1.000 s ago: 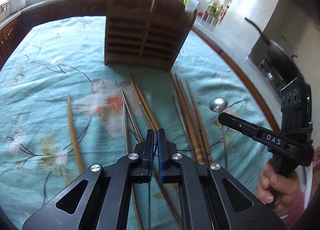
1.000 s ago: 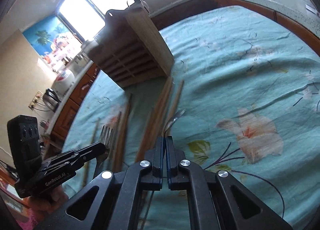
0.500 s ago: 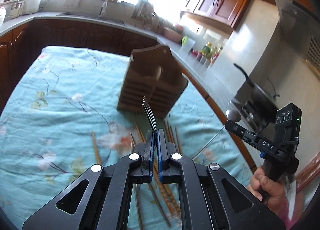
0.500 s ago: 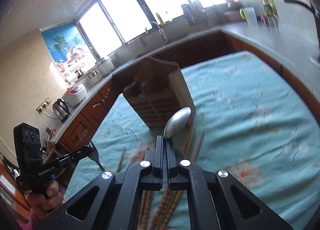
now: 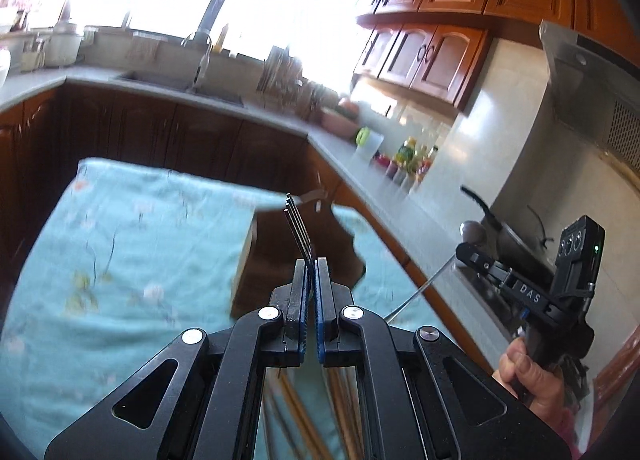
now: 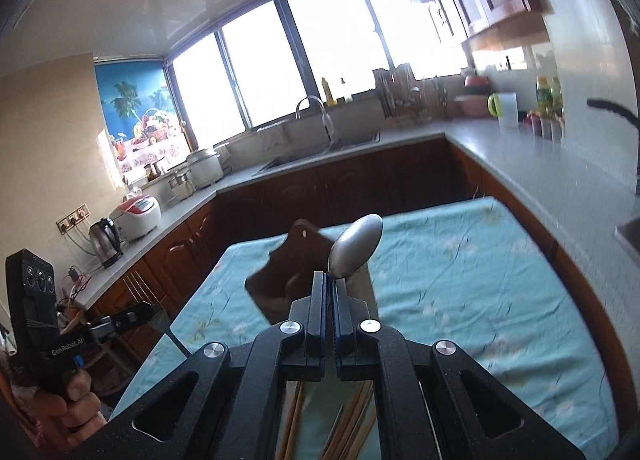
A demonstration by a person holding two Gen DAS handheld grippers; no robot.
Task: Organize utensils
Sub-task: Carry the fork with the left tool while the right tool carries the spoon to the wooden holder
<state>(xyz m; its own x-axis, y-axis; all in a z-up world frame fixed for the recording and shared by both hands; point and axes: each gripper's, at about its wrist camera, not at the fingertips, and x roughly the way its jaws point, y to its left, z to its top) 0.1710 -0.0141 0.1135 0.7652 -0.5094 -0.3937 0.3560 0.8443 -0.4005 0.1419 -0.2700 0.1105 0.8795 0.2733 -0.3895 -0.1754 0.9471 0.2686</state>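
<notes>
Aloft, left tongs [image 5: 311, 266] clamp a fork [image 5: 298, 230], right tongs [image 6: 331, 280] clamp a spoon [image 6: 356, 246], both angled slightly downward.

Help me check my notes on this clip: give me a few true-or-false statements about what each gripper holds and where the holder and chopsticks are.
1. The left gripper is shut on a fork. True.
2. The right gripper holds a knife. False: it is shut on a spoon, bowl end pointing forward.
3. The wooden holder stands on the blue floral tablecloth. True.
4. The fork already sits in the holder. False: it is held in the air, its tines above the holder.
5. Chopsticks lie on the cloth beneath the grippers. True.
6. The table is bare wood. False: the cloth covers it.
</notes>
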